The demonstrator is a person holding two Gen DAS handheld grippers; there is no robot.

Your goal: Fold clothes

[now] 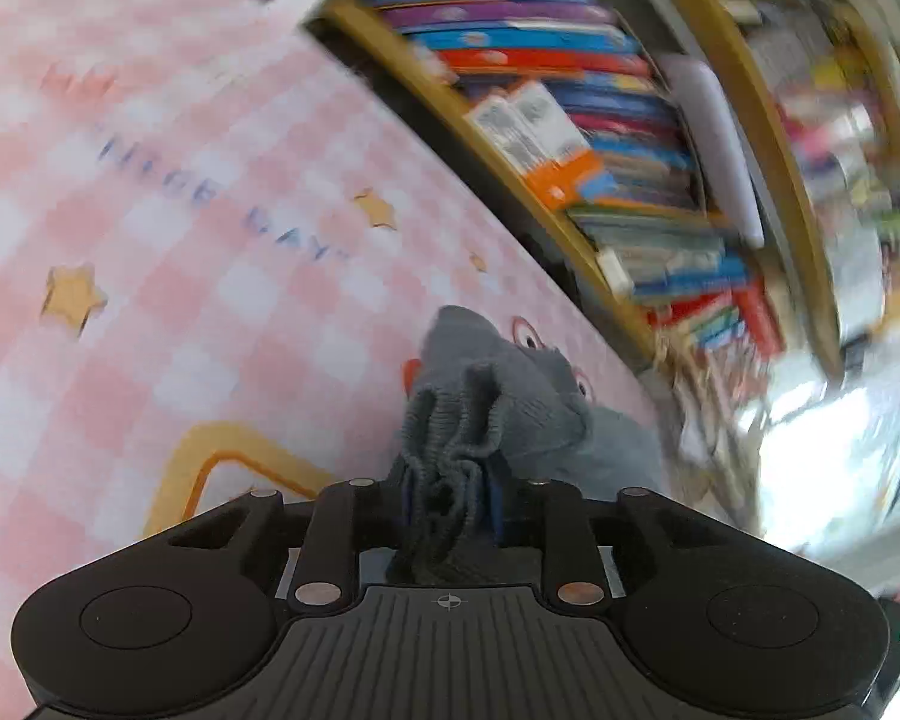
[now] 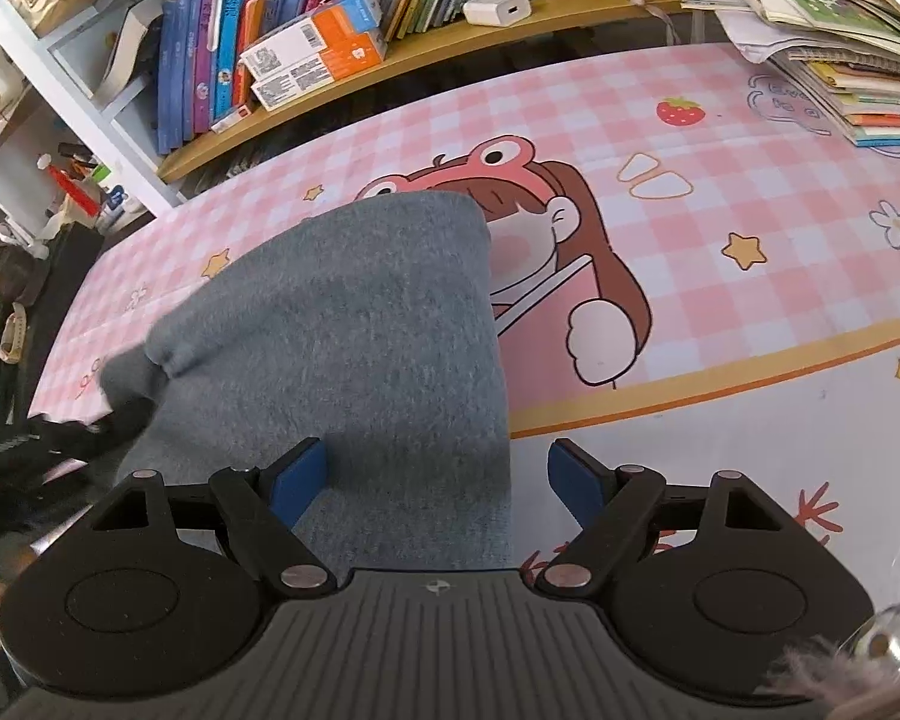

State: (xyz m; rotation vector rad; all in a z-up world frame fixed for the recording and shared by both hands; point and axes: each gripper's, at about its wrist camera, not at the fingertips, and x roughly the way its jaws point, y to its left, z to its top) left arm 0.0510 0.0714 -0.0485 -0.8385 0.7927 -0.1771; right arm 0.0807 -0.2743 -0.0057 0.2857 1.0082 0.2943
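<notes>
Holding a bunched edge of the grey knit [image 1: 498, 414] in your left gripper [image 1: 450, 504]: its fingers are pinched tight on the fabric, with loose yarn hanging between them. That view is tilted and motion-blurred, so I can't tell which edge or corner it is.

Your right gripper [image 2: 438, 480] is wide open with nothing in it. Its left pad [image 2: 300, 480] sits over the knit; its right pad [image 2: 576, 480] is over bare table [image 2: 720, 312], just past the cloth's right edge.

The knit [image 2: 354, 348] lies on the pink checked table, running straight away from the right gripper. Its long axis goes along the fingers, with the far end toward the bookshelf [image 2: 426, 42]. The right edge is clean and straight. The left side pulls into a gathered corner near the table's left edge, where it's drawn up rather than flat.

What matters: the near hem is directly under the right gripper and the cloth extends forward from it, so any fold from that side goes away from you along that axis. The right gripper is nearer the flat part. How many folds are already in it, I can't tell.
</notes>
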